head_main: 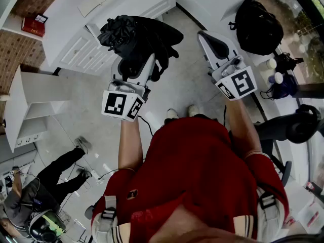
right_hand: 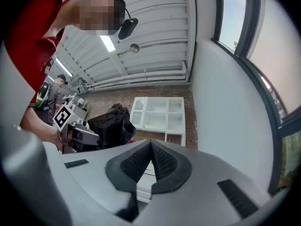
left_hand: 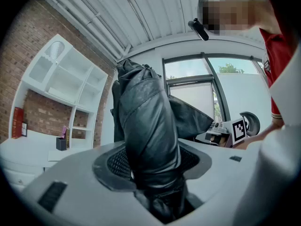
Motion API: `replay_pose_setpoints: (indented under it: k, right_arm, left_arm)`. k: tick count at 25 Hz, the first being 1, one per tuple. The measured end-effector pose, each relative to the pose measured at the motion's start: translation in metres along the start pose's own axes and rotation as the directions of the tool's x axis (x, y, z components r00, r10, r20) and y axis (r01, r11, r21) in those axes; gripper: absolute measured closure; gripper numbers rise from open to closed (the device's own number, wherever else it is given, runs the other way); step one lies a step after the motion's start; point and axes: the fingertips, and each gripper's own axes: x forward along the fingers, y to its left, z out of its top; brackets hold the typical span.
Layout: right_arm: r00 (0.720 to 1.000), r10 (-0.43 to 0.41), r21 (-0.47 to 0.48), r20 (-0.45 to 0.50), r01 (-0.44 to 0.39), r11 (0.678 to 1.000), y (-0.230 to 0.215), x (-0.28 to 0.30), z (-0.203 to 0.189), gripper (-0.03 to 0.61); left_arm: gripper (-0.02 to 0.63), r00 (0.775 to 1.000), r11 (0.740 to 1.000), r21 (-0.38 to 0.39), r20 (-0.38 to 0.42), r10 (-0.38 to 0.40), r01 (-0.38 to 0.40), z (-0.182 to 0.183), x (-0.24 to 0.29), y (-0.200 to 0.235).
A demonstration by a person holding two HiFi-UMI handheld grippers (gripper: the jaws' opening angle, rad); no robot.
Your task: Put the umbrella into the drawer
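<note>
A black folded umbrella (head_main: 136, 37), its fabric bunched and loose, stands out from my left gripper (head_main: 135, 61), which is shut on its lower part. In the left gripper view the umbrella (left_hand: 148, 135) rises between the two jaws and fills the gap of the gripper (left_hand: 150, 173). My right gripper (head_main: 206, 35) hangs to the right of it, shut with nothing in it; its pads (right_hand: 162, 161) meet in the right gripper view. Beyond the umbrella stands a white cabinet (head_main: 86, 52) with panelled drawer fronts. I cannot tell whether any drawer is pulled out.
A white open shelf unit (head_main: 30, 105) stands at the left against a brick wall, with a red book (head_main: 33, 24) on a ledge above. A black backpack (head_main: 259, 27) and bottles (head_main: 273, 70) are at the right. Another person (head_main: 55, 176) crouches at lower left.
</note>
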Motion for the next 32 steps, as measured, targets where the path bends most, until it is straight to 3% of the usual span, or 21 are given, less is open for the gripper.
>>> replay_pose_setpoints:
  k: [11, 18, 32]
  right_arm:
    - [1.000, 0.004, 0.017, 0.006, -0.004, 1.000, 0.006, 0.005, 0.001, 0.580]
    - [1.000, 0.009, -0.019, -0.016, -0.009, 1.000, 0.053, 0.061, -0.003, 0.580]
    - [1.000, 0.008, -0.020, -0.011, -0.008, 1.000, 0.045, 0.068, -0.027, 0.580]
  left_arm:
    - [0.362, 1.000, 1.000, -0.002, -0.005, -0.007, 0.007, -0.001, -0.003, 0.001]
    - [0.362, 1.000, 1.000, -0.018, 0.028, -0.010, 0.011, -0.001, -0.041, 0.062]
    - [0.362, 0.999, 1.000, -0.012, 0.032, 0.014, -0.014, -0.024, -0.038, 0.078]
